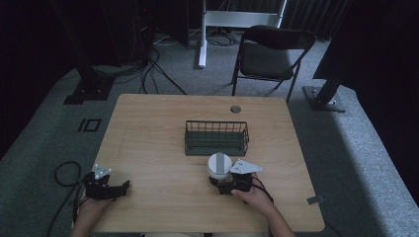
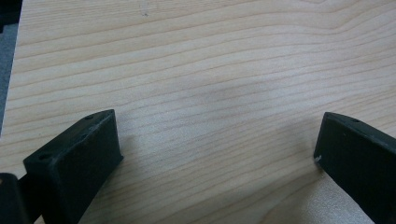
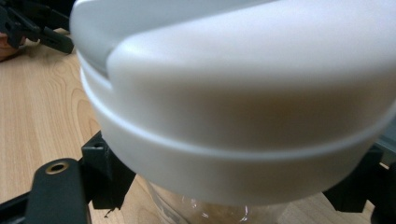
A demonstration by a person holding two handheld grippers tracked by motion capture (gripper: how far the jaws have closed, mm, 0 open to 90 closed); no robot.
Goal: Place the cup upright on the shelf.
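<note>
A clear jar with a wide white lid [image 1: 218,164] stands on the wooden table [image 1: 153,148], just in front of a dark wire basket [image 1: 216,147]. My right gripper [image 1: 218,179] is shut on the jar below its lid. In the right gripper view the white lid [image 3: 243,93] looms large, the clear jar body [image 3: 201,210] shows under it, and a black jaw presses on each side of my right gripper [image 3: 233,191]. My left gripper [image 1: 121,187] rests near the table's front left corner. Its jaws stand wide apart over bare wood, so the left gripper [image 2: 217,135] is open and holds nothing.
The wire basket looks empty and sits at the table's middle. A round cable hole [image 1: 235,109] lies near the far edge. A folding chair [image 1: 272,49] and dark stands with cables stand on the carpet beyond the table. The left gripper [image 3: 42,32] shows far off in the right gripper view.
</note>
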